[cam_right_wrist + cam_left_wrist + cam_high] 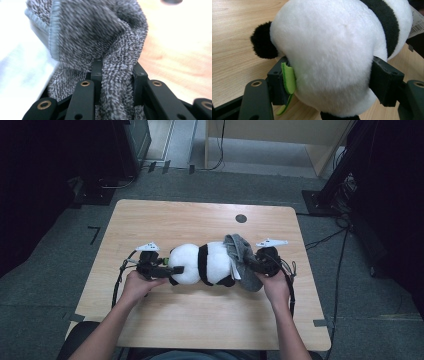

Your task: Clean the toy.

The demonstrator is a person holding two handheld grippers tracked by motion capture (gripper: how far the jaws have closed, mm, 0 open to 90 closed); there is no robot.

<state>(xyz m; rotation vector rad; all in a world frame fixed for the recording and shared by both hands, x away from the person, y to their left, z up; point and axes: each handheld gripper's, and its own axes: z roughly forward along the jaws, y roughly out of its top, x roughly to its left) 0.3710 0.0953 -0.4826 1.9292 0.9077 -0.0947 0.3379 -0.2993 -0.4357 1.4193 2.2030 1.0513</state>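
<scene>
With the soft black-and-white plush panda (202,264) lying mid-table (165,220), clamped at its white end by the left gripper (172,269), the grey knitted terry cloth (100,37) pinched in the right gripper (115,75) is best drawn evenly over the body, the clamp being kept firm.

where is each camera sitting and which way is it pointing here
High view: above the person's side, looking forward and down on the wooden table; both forearms enter from the bottom, left gripper and right gripper at either end of the panda plush.
Left gripper view: rides the left gripper, looking along its jaws, which squeeze the panda plush.
Right gripper view: rides the right gripper, jaws clamping the grey towel.
Shared: the high and left gripper views both show the panda; the high view also shows the grey towel.
</scene>
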